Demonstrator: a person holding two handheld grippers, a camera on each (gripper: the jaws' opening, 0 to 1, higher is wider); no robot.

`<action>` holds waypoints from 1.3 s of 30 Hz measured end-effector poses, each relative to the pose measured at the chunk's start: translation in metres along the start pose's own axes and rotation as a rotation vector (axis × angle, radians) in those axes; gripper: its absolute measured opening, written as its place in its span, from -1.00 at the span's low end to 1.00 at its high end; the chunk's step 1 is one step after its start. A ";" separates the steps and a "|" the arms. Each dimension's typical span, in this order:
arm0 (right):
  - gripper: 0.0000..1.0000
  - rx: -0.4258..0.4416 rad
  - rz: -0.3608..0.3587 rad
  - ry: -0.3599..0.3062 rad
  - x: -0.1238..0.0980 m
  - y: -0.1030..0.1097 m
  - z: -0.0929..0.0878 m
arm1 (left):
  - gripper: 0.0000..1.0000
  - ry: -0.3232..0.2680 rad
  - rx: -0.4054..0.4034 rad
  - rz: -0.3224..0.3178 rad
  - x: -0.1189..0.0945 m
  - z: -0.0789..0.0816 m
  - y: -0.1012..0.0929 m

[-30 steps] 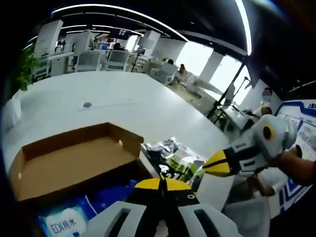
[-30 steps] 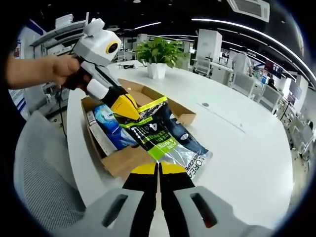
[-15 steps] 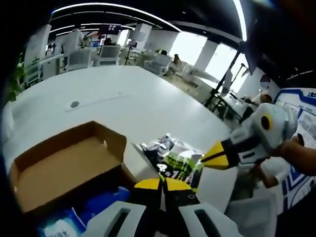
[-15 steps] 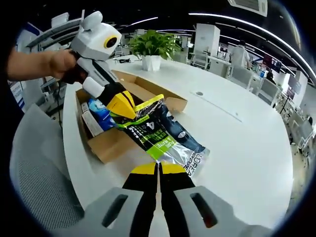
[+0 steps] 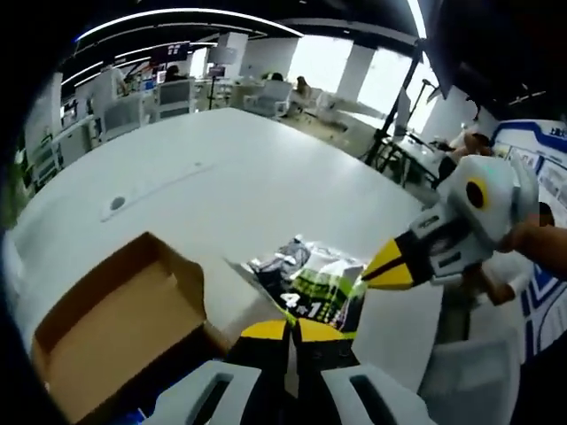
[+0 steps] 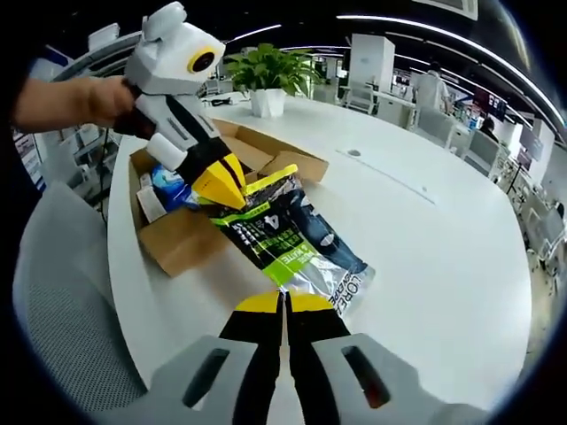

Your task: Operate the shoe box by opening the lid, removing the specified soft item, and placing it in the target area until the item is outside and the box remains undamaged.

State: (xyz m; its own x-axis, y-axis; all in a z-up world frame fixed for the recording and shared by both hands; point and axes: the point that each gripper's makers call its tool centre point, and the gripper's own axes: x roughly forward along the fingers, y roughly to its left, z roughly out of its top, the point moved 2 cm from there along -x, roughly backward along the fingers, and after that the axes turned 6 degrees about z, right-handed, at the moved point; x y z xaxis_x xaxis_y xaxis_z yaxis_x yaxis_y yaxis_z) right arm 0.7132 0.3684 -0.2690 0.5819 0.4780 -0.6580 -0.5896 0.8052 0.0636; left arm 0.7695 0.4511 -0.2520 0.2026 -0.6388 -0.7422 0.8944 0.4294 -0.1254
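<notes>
One open cardboard box (image 6: 190, 232) sat on the white table (image 6: 425, 239), and one soft packet (image 6: 288, 243) lay half out of it. The left gripper (image 6: 220, 188) pinched the packet's top edge, jaws closed. The right gripper (image 6: 284, 305) hovered nearby, jaws together, holding nothing. Blue packs (image 6: 168, 184) inside were partly hidden.

white table (image 6: 425, 239), potted plant (image 6: 266, 80), grey mesh chair (image 6: 62, 310), office desks (image 5: 168, 93)
</notes>
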 end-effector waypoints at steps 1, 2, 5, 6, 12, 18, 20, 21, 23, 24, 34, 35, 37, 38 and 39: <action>-1.00 0.000 0.002 0.001 0.000 0.000 0.000 | -0.97 0.014 0.028 0.006 0.003 0.000 0.000; -1.00 0.001 0.005 0.003 0.002 -0.003 -0.003 | -0.97 0.021 0.043 0.009 0.005 0.000 0.000; -1.00 0.009 0.012 0.007 0.005 -0.006 -0.006 | -0.96 0.045 0.075 0.013 0.011 0.001 0.001; -1.00 0.011 0.014 0.008 0.006 -0.006 -0.007 | -0.96 0.057 0.085 0.014 0.014 0.001 0.002; -1.00 0.011 0.032 0.022 0.015 -0.011 -0.013 | -0.95 0.113 0.145 0.023 0.025 -0.004 0.004; -1.00 -0.028 0.060 0.047 0.023 -0.016 -0.020 | -0.93 0.152 0.195 0.028 0.032 -0.009 0.006; -1.00 -0.047 0.074 0.052 0.023 -0.018 -0.021 | -0.92 0.157 0.198 0.029 0.033 -0.009 0.007; -1.00 -0.064 0.079 0.057 0.024 -0.018 -0.021 | -0.92 0.159 0.201 0.028 0.034 -0.009 0.008; -1.00 -0.080 0.081 0.066 0.024 -0.019 -0.022 | -0.89 0.161 0.199 0.027 0.035 -0.009 0.010; -1.00 -0.097 0.084 0.069 0.025 -0.018 -0.021 | -0.87 0.161 0.198 0.029 0.035 -0.009 0.011; -1.00 -0.202 0.110 0.074 0.028 -0.018 -0.019 | -0.63 0.110 0.166 0.016 0.026 -0.003 0.012; -1.00 -0.217 0.114 0.079 0.029 -0.018 -0.020 | -0.62 0.108 0.167 0.018 0.025 -0.003 0.012; -1.00 -0.232 0.120 0.087 0.029 -0.016 -0.021 | -0.61 0.101 0.172 0.018 0.023 -0.002 0.012; -1.00 -0.236 0.127 0.083 0.029 -0.014 -0.021 | -0.60 0.102 0.167 0.021 0.022 -0.001 0.012; -1.00 -0.240 0.139 0.098 0.030 -0.012 -0.023 | -0.59 0.098 0.164 0.023 0.021 -0.001 0.013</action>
State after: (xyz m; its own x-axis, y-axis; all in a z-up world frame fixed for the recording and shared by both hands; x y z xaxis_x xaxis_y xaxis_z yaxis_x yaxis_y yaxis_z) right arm 0.7251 0.3649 -0.3067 0.4361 0.5325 -0.7254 -0.7825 0.6226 -0.0134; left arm 0.7849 0.4436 -0.2697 0.1907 -0.5618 -0.8050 0.9446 0.3281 -0.0052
